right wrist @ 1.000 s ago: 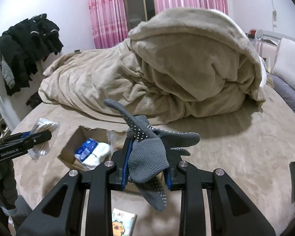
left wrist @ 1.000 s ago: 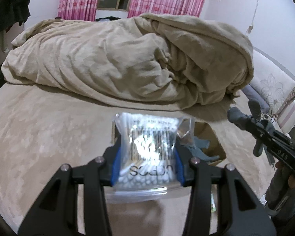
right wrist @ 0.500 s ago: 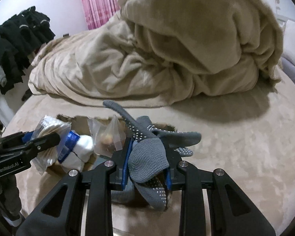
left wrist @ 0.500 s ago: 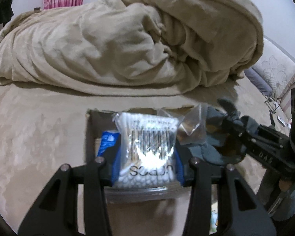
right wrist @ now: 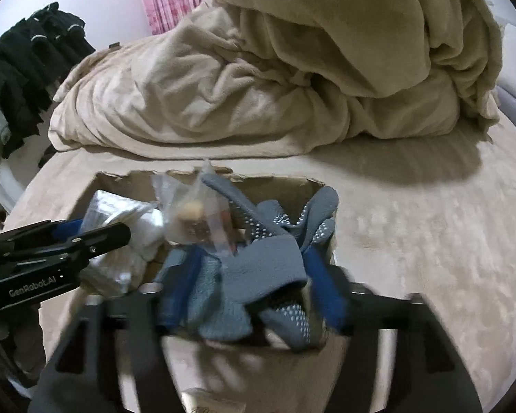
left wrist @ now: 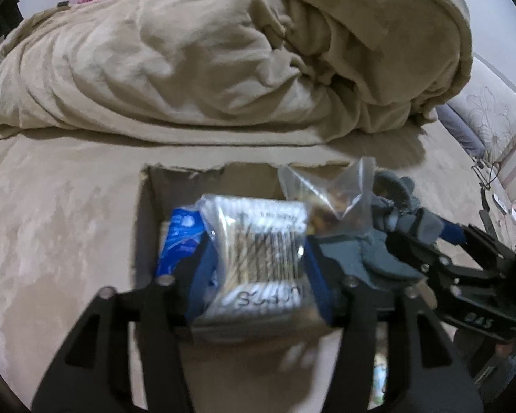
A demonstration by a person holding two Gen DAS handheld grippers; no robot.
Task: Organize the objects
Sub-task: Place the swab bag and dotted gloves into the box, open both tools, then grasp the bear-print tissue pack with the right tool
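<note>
Left claw [left wrist: 259, 258] clamped on cotton-swab bag [left wrist: 258, 251], over cardboard box [left wrist: 175, 186] on bed. Right claw [right wrist: 253, 282] pinching grey dotted glove [right wrist: 268, 261] just right of it, inside box.

my claws: 2, left [left wrist: 261, 268] and right [right wrist: 251, 289] | box [right wrist: 285, 184]: 1 | swab bag [left wrist: 258, 251]: 1 | clear bag [left wrist: 330, 196]: 1 | blue pack [left wrist: 179, 237]: 1 | grey gloves [right wrist: 275, 241]: count unclear | duvet [left wrist: 223, 51]: 1
</note>
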